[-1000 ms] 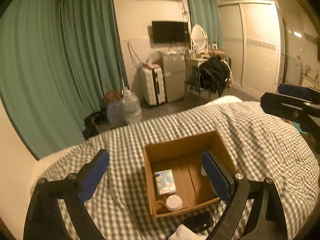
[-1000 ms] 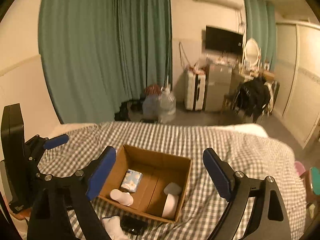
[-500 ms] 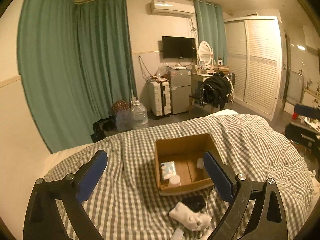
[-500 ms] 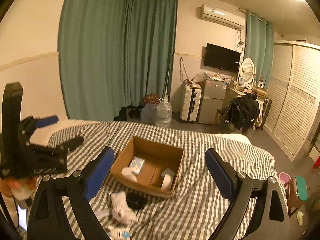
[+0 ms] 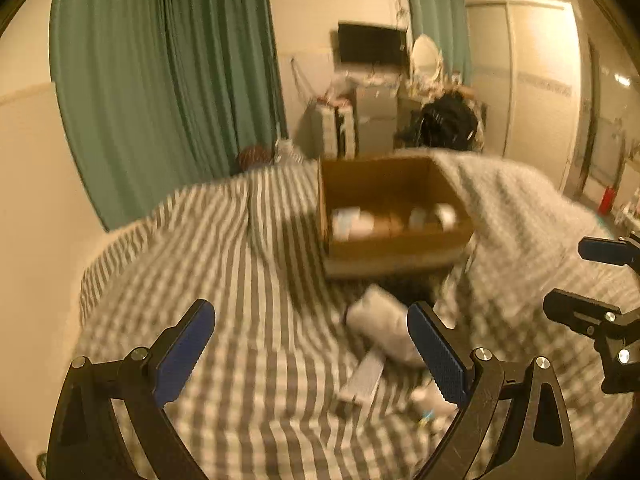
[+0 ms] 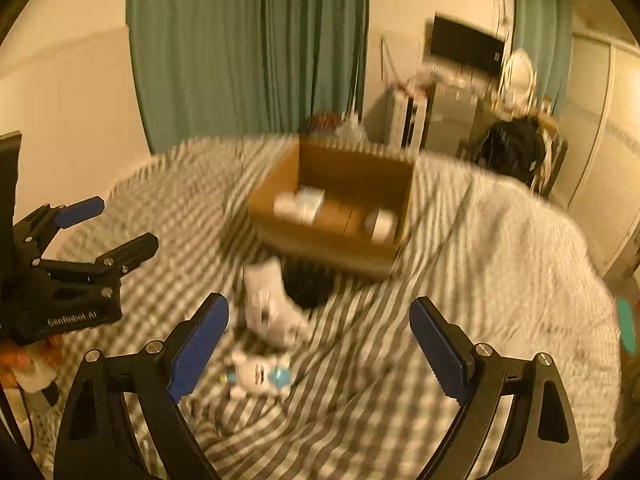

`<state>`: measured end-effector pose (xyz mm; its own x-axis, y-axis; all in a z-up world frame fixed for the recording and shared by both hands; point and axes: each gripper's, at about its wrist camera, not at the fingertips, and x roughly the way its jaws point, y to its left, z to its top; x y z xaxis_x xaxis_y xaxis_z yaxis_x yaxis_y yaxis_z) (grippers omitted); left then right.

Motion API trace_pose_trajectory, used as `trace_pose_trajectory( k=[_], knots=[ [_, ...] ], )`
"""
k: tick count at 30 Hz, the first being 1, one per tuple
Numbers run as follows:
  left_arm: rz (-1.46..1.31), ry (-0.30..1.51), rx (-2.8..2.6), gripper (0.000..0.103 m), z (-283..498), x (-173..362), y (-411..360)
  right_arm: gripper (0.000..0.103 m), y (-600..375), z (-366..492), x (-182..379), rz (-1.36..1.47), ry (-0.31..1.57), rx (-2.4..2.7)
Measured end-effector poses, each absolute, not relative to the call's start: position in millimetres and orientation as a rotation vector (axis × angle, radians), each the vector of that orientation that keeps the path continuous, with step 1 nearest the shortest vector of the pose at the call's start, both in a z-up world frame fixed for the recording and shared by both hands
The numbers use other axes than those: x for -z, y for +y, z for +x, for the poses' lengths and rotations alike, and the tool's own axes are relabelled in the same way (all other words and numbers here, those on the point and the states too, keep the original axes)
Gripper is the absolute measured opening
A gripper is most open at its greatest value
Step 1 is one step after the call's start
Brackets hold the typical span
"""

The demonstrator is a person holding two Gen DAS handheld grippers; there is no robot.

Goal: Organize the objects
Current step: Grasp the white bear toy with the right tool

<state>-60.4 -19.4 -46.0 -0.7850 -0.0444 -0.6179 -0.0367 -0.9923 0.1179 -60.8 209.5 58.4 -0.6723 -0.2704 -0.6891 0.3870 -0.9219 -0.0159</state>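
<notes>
Box [image 5: 394,216] now farther off, both views blurred

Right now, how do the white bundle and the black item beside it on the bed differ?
The white bundle is pale, crumpled and elongated; the black item is dark and more compact. The white bundle lies nearer both open grippers; the black item lies closer to the cardboard box. Both rest on the checked bedspread, outside the box, touching or overlapping; blur hides finer detail.

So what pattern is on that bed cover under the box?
A grey-and-white check on the bed cover, smeared into stripes by blur; clearest in the right wrist view.
</notes>
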Motion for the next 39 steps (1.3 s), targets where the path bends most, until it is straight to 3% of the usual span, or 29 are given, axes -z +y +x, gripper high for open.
trace_pose_trajectory(
  k=[7,17,20,21,22,28,39],
  knots=[
    [1.205,-0.232,2.890,0.099,-63.2,113.1,-12.3,0.092,190.9,-72.8,26.6,1.243,0.249,2.441],
    [1.255,-0.150,2.861,0.099,-73.8,124.3,-28.2,0.092,159.8,-82.8,82.5,1.386,0.339,2.228],
    [1.261,-0.161,2.857,0.099,-75.4,126.1,-26.8,0.080,157.5,-90.5,95.8,1.442,0.315,2.171],
    [1.260,-0.167,2.858,0.099,-75.2,125.8,-26.0,0.067,156.8,-91.0,97.6,1.448,0.302,2.148],
    [1.260,-0.175,2.859,0.099,-75.1,125.7,-25.2,0.060,156.1,-90.2,98.1,1.446,0.291,2.126],
    [1.266,-0.203,2.854,0.097,-76.3,125.3,-23.0,0.059,177.3,-73.0,63.2,1.316,0.259,2.246],
    [1.368,-0.373,2.945,0.081,-106.7,142.4,28.1,0.060,229.9,-86.4,13.5,1.184,0.175,2.478]
  ],
)
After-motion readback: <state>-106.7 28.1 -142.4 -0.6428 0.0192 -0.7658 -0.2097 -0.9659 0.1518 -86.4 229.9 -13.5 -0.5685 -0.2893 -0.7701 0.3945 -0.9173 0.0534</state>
